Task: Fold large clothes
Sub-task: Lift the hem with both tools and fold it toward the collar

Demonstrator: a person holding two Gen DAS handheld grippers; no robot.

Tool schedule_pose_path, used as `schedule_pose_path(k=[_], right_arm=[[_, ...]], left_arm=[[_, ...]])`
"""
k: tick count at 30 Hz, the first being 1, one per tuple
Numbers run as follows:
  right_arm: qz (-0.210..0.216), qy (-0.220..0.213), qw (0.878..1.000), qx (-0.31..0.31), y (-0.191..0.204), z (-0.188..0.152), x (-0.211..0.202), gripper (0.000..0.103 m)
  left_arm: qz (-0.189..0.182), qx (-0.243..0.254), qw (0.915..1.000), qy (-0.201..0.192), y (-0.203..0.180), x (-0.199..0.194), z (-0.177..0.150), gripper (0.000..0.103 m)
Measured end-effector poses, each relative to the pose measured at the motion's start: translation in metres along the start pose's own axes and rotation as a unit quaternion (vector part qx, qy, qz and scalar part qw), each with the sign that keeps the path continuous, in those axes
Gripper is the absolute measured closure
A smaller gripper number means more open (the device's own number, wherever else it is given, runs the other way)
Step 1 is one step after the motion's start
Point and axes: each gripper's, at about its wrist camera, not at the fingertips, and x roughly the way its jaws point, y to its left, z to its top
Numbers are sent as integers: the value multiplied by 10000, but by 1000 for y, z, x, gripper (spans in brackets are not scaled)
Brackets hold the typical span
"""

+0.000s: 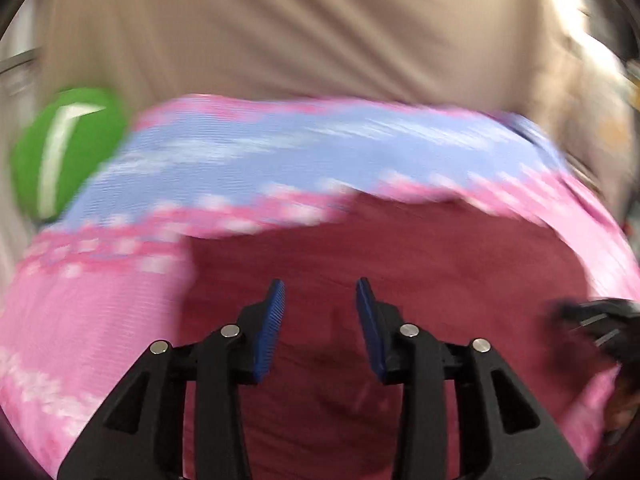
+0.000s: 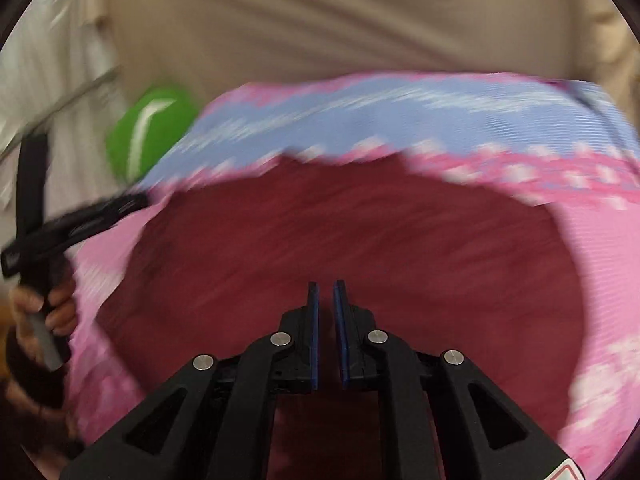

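Note:
A dark red garment (image 1: 340, 256) (image 2: 340, 240) lies spread on a pink, blue and white patterned cloth (image 1: 280, 152) (image 2: 400, 112). My left gripper (image 1: 321, 292) is open and empty just above the red garment. My right gripper (image 2: 326, 292) has its jaws nearly together with a narrow gap and nothing visible between them, over the red garment. The left gripper's body (image 2: 36, 220) with the hand holding it shows at the left of the right wrist view; the right gripper's body (image 1: 600, 320) shows at the right of the left wrist view. Both views are motion blurred.
A green object with a white stripe (image 1: 64, 152) (image 2: 148, 136) sits at the patterned cloth's far left edge. Beige fabric (image 1: 300, 28) (image 2: 340, 20) fills the background beyond the cloth.

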Motion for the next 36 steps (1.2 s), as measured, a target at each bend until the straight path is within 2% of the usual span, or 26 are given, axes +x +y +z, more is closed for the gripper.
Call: schedule_pose_path(k=[1, 2, 4, 6, 9, 12, 13, 15, 16, 17, 18, 20, 22, 24, 25, 27, 31, 34, 36], right_arm=[[281, 168, 9993, -175, 24, -11, 8, 92], [413, 266, 9983, -300, 36, -19, 13, 92], [309, 282, 9973, -597, 51, -31, 14, 96], [-54, 241, 9977, -633, 43, -42, 6, 99], [-611, 269, 9977, 101, -13, -57, -17, 103], [-1155, 141, 9879, 1023, -74, -81, -50, 103], [-1337, 114, 9825, 1295, -90, -89, -58, 103], [-1561, 12, 9750, 1579, -102, -99, -70, 103], [-1618, -63, 9733, 1626, -100, -97, -75, 101], [-1524, -191, 9750, 1603, -93, -95, -80, 91], [-1408, -300, 9772, 1560, -85, -93, -84, 91], [-1335, -255, 9800, 1451, -76, -91, -80, 91], [-1536, 15, 9772, 1466, -84, -98, -62, 103], [-1417, 119, 9743, 1745, -99, -109, -58, 103], [-1387, 102, 9726, 1862, -99, -107, -62, 103], [-1341, -86, 9748, 1779, -90, -93, -74, 93], [-1308, -354, 9806, 1419, -73, -57, -76, 93], [-1511, -628, 9798, 1150, -72, -20, -64, 93], [-1783, -563, 9753, 1176, -77, -16, -52, 93]], left_arm=[[-371, 165, 9990, 187, -20, 2, -11, 67], [-574, 268, 9973, 365, -34, 5, -20, 67], [-666, 366, 9951, 638, -45, 16, -38, 66], [-445, 358, 9956, 737, -43, 21, -54, 66], [13, 113, 9972, 742, -10, 18, -75, 66], [762, -325, 9934, 796, 35, 9, -95, 65], [887, -432, 9918, 818, 44, 8, -101, 62], [913, -734, 9892, 882, 60, 5, -111, 62], [872, -826, 9888, 888, 61, 4, -112, 62], [911, -826, 9885, 880, 60, 3, -114, 62], [979, -777, 9884, 858, 55, 3, -113, 62], [1075, -733, 9880, 837, 47, 3, -117, 63], [1084, -747, 9879, 814, 43, 2, -119, 63], [1026, -827, 9879, 813, 45, 0, -122, 63], [1019, -857, 9877, 820, 46, -1, -121, 63], [967, -924, 9882, 750, 47, -6, -115, 63], [723, -788, 9937, 337, 38, -15, -85, 63], [707, -659, 9953, 23, 28, -5, -48, 56], [787, -627, 9948, 121, 31, 16, -36, 55]])
